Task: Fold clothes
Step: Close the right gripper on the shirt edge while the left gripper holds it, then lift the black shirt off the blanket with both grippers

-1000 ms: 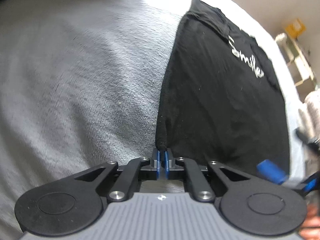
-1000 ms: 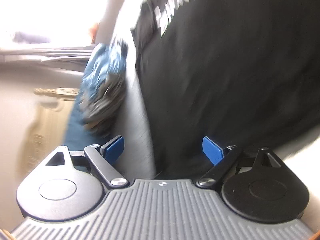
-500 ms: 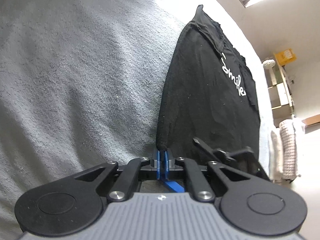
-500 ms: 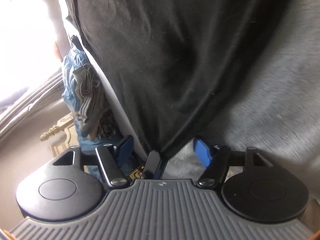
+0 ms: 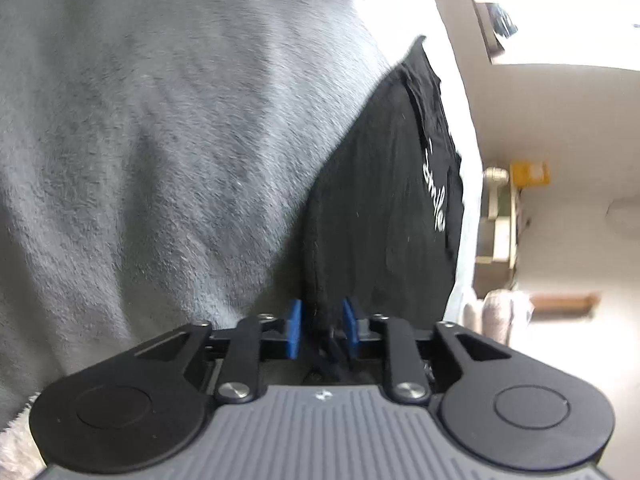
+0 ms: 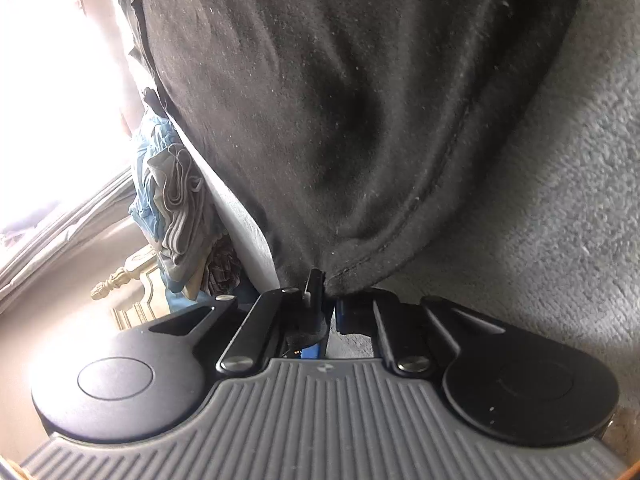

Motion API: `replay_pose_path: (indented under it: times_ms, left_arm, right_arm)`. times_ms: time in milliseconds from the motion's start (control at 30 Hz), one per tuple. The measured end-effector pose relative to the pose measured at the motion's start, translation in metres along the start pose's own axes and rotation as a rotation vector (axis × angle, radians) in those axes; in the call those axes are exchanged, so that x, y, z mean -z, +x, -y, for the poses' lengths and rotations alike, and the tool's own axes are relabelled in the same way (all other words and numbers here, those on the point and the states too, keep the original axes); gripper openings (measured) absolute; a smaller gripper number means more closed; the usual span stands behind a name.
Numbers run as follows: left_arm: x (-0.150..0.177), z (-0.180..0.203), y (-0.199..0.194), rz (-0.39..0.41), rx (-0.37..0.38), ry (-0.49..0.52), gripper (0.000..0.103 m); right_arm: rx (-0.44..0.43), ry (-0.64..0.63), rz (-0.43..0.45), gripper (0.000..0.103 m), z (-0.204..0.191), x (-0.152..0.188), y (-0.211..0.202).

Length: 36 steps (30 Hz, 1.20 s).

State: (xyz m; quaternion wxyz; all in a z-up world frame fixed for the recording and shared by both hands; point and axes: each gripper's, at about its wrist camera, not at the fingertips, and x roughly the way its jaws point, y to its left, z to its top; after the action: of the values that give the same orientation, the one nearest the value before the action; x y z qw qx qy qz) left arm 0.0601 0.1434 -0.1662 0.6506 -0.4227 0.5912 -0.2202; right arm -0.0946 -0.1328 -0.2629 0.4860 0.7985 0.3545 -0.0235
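Left tool [image 5: 320, 328] now parted around black shirt [image 5: 384, 208] corner (previously pinched), right tool [image 6: 326, 304] newly clamped on hem.

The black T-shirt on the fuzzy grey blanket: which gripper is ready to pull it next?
Probably the right gripper: it is shut on the black T-shirt's hem. The left gripper is open, pinching nothing.

White cursive lettering runs across the black shirt [image 5: 384, 208] in the left wrist view, its last letters reading roughly "mile", while the right wrist view shows no readable text.
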Motion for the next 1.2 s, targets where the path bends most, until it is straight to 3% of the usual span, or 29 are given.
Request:
replay_pose_path:
  times_ms: [100,467,767,1033,1200]
  left_arm:
    - [-0.006,-0.005,0.008,-0.018,0.004,-0.026,0.033]
    - [-0.019,-0.016,0.034,-0.076,0.016,-0.087,0.033]
    - [-0.023,-0.020,0.049,-0.108,0.029,-0.127,0.018]
    - [-0.024,-0.022,0.059,-0.131,0.044,-0.150,0.034]
    - [-0.022,-0.018,0.060,-0.134,0.034,-0.122,0.024]
  right_arm:
    - [0.004,-0.004,-0.006,0.004,-0.001,0.001,0.004]
    - [0.011,-0.060,-0.014,0.003,-0.014,0.002,0.018]
    - [0.002,-0.147,-0.024,0.003,-0.025,0.001,0.012]
    - [-0.047,-0.119,-0.061,0.003,-0.020,-0.003,0.006]
    - [-0.042,-0.136,-0.088,0.003,-0.019,-0.003,0.004]
